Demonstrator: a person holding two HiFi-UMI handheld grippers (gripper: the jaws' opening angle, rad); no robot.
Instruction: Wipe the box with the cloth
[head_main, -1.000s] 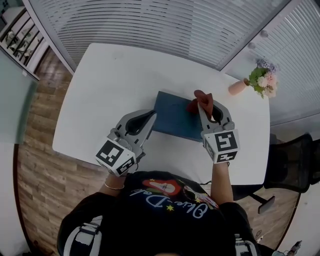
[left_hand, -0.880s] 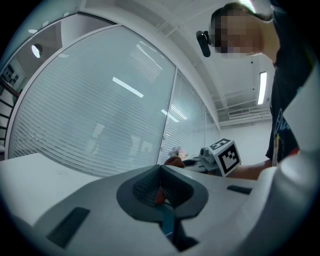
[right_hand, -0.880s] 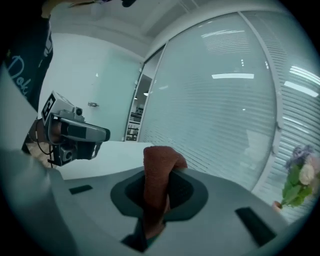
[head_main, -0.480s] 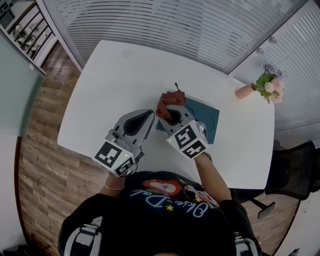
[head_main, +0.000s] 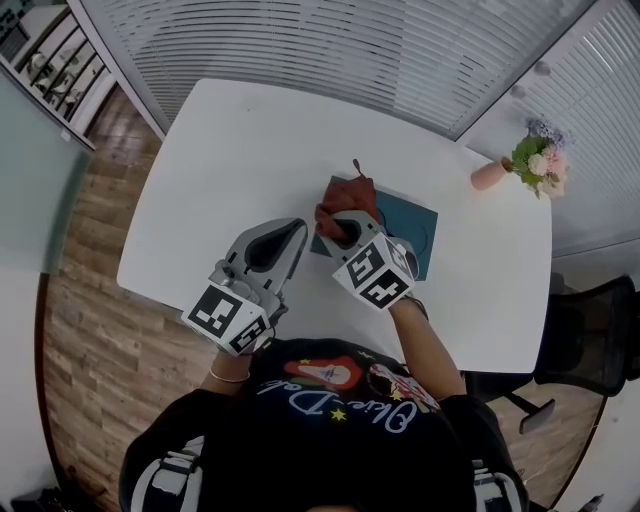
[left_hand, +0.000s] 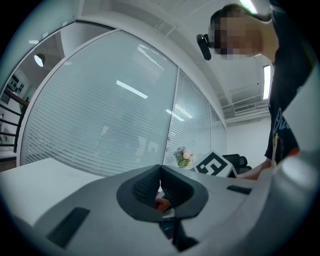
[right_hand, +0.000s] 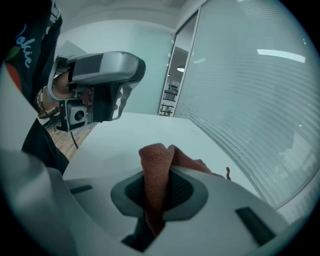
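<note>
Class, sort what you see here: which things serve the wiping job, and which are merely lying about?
In the job: cloth, clamped in the right gripper; dark box under it.
Lying about: vase of flowers on the table; black chair; left gripper, shut and idle.

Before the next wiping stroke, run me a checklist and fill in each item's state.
1. Cloth gripped: ok. The right gripper is shut on a fold of it.
2. Cloth on the box: ok. It sits over the box's left end.
3. Stroke path: ok. The rest of the box top is bare.
4. Left gripper out of the way: ok. It is shut, empty, and to the left of the box.
5. Box steadied: cannot tell. No contact between the left gripper and the box shows.
6. Flower vase clear: ok. It stands apart near the table's far right edge.
</note>
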